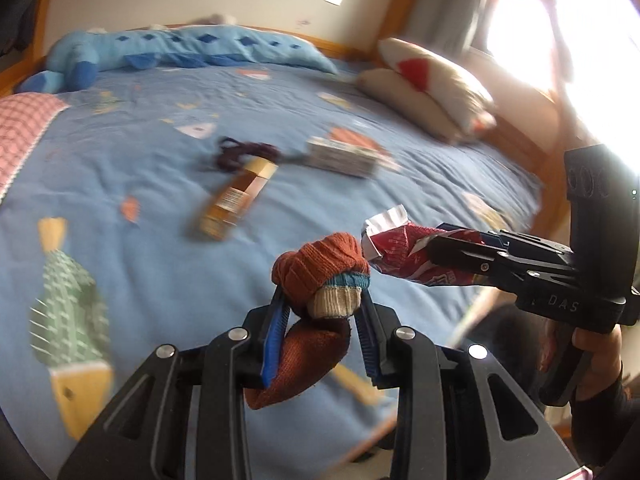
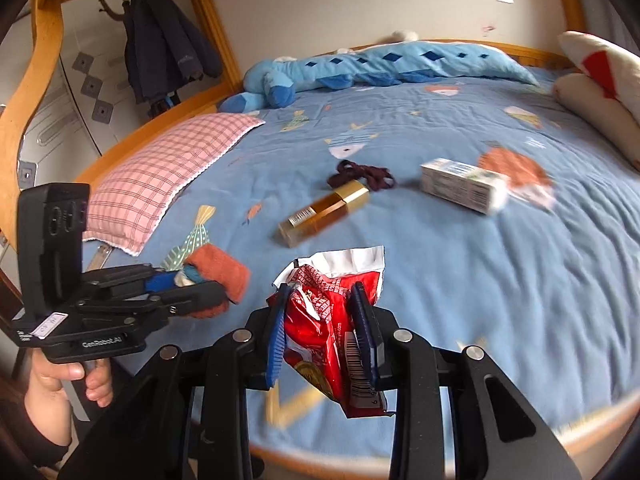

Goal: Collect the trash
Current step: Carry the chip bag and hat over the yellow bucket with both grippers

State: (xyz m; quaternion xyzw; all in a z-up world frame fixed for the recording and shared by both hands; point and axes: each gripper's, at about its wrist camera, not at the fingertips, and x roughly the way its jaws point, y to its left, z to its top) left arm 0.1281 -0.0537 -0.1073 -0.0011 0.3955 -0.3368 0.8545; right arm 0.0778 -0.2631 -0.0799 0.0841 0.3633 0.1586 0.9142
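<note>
- Two tools are up over the near edge of the bed, each closed on something.
- The left tool (image 1: 324, 316) clamps a rolled rust-orange sock (image 1: 320, 268) between its blue pads; the sock's cream and teal cuff faces the camera and its loose end hangs down between the fingers.
- The right tool (image 2: 324, 320) pinches a crumpled red snack wrapper (image 2: 332, 308), the torn white top sticking up above the fingertips and a barcode showing near the right pad.
- Seen from the left wrist, the right tool (image 1: 436, 248) reaches in from the right, with the wrapper (image 1: 400, 248) just beside the sock, nearly touching it.
- Seen from the right wrist, the left tool (image 2: 216, 292) comes in from the left with the sock (image 2: 220, 276) held above the quilt.
- Beyond both tools, on the blue fish-print quilt (image 2: 480, 272), lie an amber bottle with a gold cap (image 2: 324, 212) and, to its right and well apart, a white carton (image 2: 460, 184).
- A dark maroon hair tie or cord (image 2: 364, 174) lies just behind the bottle's cap.
- A pink checked pillow (image 2: 168, 176) lies at the left side of the bed.
- A long blue plush toy (image 2: 360, 66) stretches along the far edge.
- Cream cushions with red patches (image 2: 596, 92) are stacked at the right.
- Dark coats (image 2: 164, 48) hang beyond the wooden bed frame (image 2: 36, 76).
</note>
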